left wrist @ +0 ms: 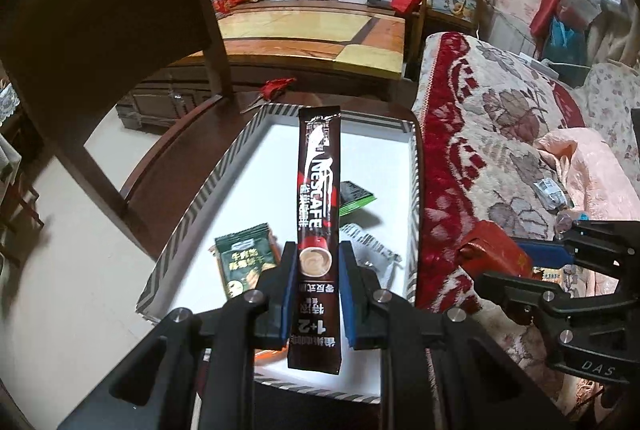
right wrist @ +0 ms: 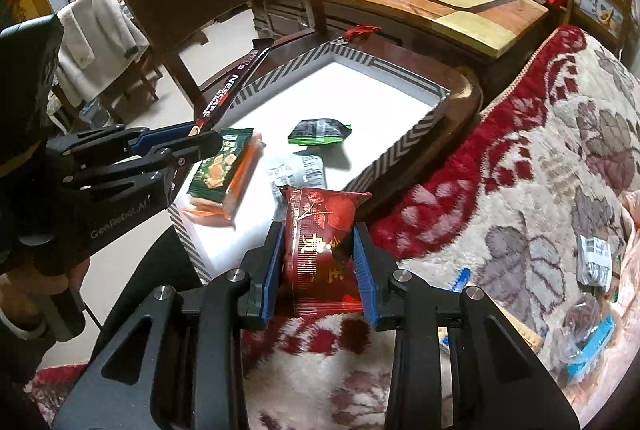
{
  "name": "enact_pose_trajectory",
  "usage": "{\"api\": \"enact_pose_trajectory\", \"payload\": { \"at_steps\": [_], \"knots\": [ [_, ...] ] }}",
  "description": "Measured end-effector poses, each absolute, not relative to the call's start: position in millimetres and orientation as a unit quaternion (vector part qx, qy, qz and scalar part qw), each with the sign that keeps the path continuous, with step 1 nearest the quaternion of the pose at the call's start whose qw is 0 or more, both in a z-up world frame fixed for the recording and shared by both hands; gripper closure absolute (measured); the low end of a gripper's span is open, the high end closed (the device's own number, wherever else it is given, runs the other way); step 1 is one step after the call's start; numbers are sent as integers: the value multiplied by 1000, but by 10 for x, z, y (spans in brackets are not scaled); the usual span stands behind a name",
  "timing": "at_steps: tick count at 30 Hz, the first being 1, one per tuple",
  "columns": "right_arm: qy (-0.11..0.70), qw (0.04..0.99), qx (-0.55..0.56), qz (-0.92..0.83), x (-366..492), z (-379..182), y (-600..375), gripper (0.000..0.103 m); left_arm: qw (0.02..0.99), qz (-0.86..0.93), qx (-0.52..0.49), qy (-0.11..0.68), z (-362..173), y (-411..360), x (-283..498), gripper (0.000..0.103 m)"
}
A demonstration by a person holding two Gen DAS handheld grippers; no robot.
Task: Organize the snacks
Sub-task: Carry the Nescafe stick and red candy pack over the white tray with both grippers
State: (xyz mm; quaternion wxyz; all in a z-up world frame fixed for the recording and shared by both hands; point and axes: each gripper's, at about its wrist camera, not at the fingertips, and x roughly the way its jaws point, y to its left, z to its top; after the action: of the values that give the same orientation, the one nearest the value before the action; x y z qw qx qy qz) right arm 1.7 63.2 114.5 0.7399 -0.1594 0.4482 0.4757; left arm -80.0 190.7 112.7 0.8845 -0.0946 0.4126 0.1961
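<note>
My left gripper (left wrist: 316, 294) pinches a long brown coffee stick (left wrist: 318, 214) by its near end, held over the white box (left wrist: 224, 166) on the wooden chair (left wrist: 168, 150). My right gripper (right wrist: 318, 262) pinches a red snack packet (right wrist: 320, 230) at the box's near right edge, beside the patterned blanket (right wrist: 540, 170). A green cracker pack (right wrist: 220, 170) and a dark green packet (right wrist: 320, 131) lie inside the box.

Each claw (left wrist: 316, 294) is a matte black frame with blue ribbed pads (right wrist: 362, 270) and round silver screws. The left claw (right wrist: 200, 142) bears "GenRobot.AI" in pale letters on its housing. A dark sleeve (right wrist: 16, 346) with a white cuff shows at the hand (right wrist: 44, 286) behind it.
</note>
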Motion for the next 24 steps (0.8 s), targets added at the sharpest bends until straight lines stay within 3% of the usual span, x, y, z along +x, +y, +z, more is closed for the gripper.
{"api": "enact_pose_trajectory", "payload": {
  "at_steps": [24],
  "knots": [
    [457,711,-194,499,-64,1024,1166,71,864,217,-131,435,843,2243,-894,82]
  ]
}}
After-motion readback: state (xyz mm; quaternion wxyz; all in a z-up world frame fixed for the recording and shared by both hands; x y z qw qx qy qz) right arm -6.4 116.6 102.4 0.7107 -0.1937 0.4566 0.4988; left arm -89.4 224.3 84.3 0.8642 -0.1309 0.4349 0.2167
